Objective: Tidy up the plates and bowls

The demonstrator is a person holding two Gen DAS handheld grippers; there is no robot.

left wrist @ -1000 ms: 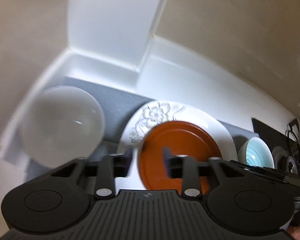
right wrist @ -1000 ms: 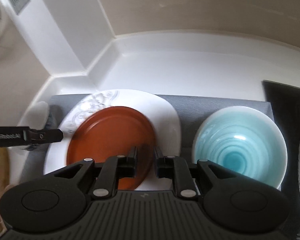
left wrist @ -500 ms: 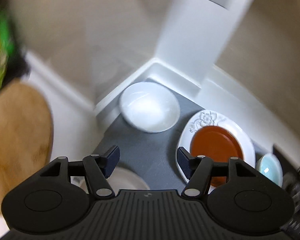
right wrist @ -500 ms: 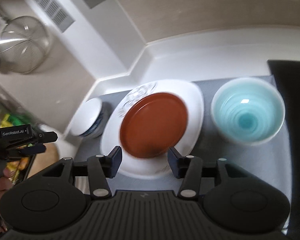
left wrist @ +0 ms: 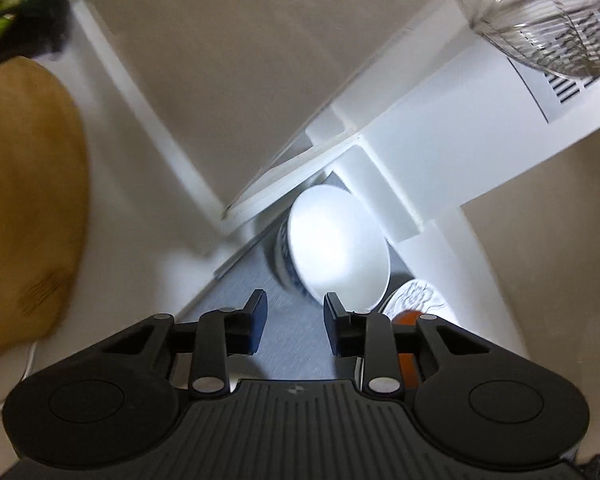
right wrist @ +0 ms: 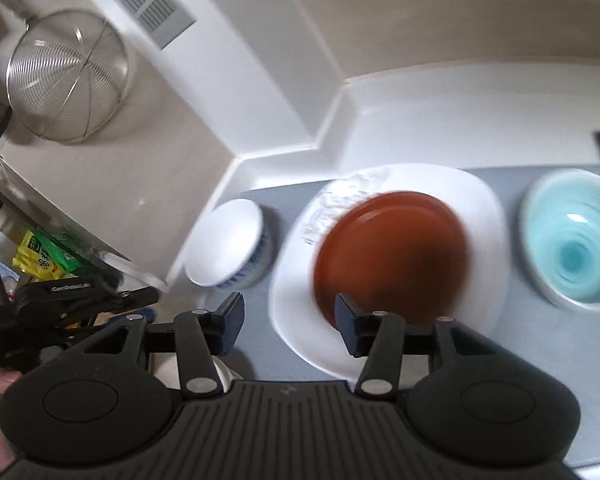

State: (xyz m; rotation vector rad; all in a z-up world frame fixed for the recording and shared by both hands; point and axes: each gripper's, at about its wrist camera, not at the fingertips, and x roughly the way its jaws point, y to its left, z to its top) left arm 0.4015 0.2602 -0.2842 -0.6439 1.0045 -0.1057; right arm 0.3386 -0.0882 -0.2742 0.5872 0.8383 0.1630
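Round rust-brown plate [right wrist: 390,258] stacked on a larger white squarish plate with a floral print [right wrist: 486,216], just ahead of the right gripper [right wrist: 290,322], on a grey mat [right wrist: 512,336]. Pale turquoise ribbed bowl [right wrist: 572,244] beside the plates, further right. White bowl with blue-striped outside [left wrist: 338,246] just beyond the left gripper [left wrist: 294,322], tucked in the counter corner. Both grippers wide open, holding nothing. Steel mesh strainer [right wrist: 66,76] on the wall, up left

Mat [right wrist: 292,360]: lying on the counter, carrying everything.
Small plate [right wrist: 392,256]: sitting on the big plate [right wrist: 484,216].
Bowls: one [right wrist: 224,240] sitting left of the plates, one [right wrist: 572,240] sitting right.
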